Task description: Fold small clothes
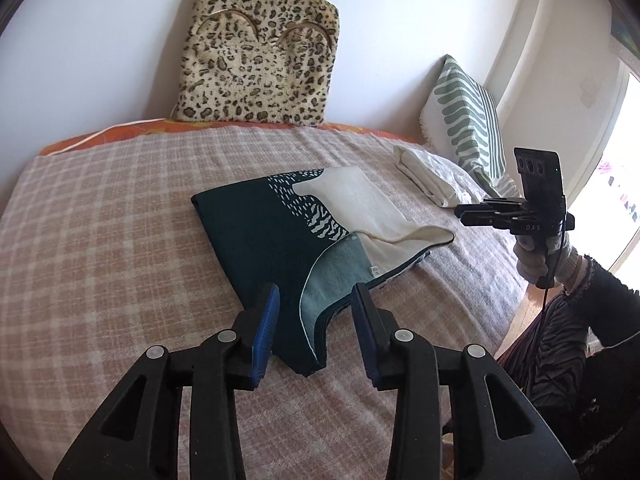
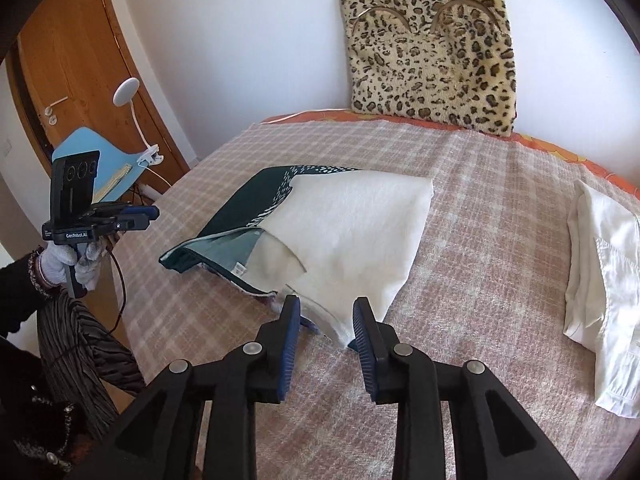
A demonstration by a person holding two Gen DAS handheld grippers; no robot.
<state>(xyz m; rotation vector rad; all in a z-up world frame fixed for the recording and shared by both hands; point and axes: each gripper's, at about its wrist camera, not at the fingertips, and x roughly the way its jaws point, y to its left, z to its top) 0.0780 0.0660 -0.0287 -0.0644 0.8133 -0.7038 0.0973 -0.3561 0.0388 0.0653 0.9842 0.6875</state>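
Two pillows (image 1: 260, 48) beyond folded cloth (image 1: 304, 236)

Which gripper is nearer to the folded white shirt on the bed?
Right. The right gripper hovers at the dark-green-and-cream garment's near edge, beside the white shirt; the left gripper is at the garment's far side.

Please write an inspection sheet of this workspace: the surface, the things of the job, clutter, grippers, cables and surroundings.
Surface: bed with checked blanket, orange sheet edge showing at the far side.
Job's things: dark green and cream garment, partly folded, lying flat; folded white shirt apart from it, on the bed.
Clutter: nothing seen.
Grippers: left gripper open, garment corner between its jaws, pads not pressing; right gripper open over the cream corner.
Cables: black cable hanging from the left gripper handle; white lamp cable by the door.
Surroundings: leopard cushion against the wall; green striped pillow; wooden door; clip lamp.
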